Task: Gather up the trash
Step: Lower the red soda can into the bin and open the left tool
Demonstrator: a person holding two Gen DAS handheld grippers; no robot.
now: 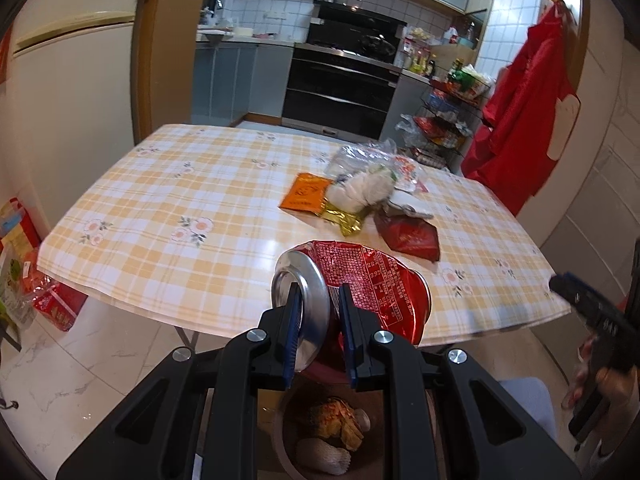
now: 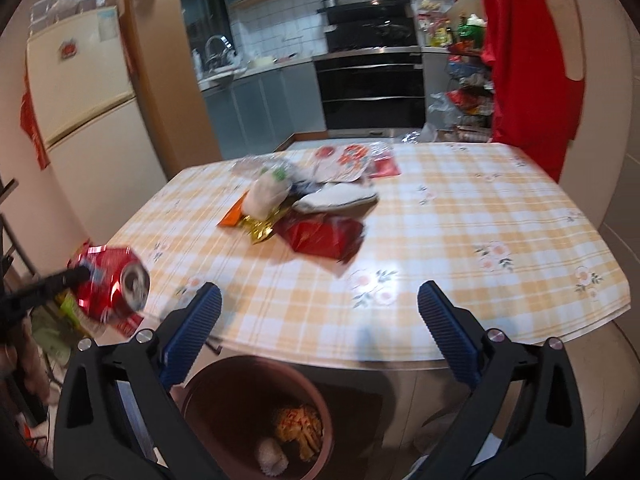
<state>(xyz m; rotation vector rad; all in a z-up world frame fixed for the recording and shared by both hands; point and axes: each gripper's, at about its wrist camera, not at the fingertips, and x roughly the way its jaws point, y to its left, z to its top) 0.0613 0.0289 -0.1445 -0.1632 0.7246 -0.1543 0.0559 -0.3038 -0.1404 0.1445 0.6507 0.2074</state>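
Kitchen: checked table [image 1: 168, 216] is standing before an oven [image 1: 340, 92], with a fridge [image 1: 68, 92] at the left
Left gripper [image 1: 320, 328]: it is clenching a crushed red can [image 1: 360, 280] by its rim, holding it out above the brown bin [image 1: 288, 432], probably so it drops straight in
Bin: it is sitting on the floor under the table's near edge, already holding a few scraps
Pile [image 2: 304, 208]: wrappers, an orange packet, gold foil and a red bag are lying mid-table, waiting to be collected
Right gripper [image 2: 320, 320]: its jaws are standing wide with nothing between them, pointing toward the pile, likely readying for the next pick
Obstacles: nothing is lying between the can and the bin mouth; the overlapping wrappers are looking awkward to separate
Right side: red cloth [image 2: 532, 52] is hanging beside a cluttered rack [image 2: 460, 92], well apart from the work
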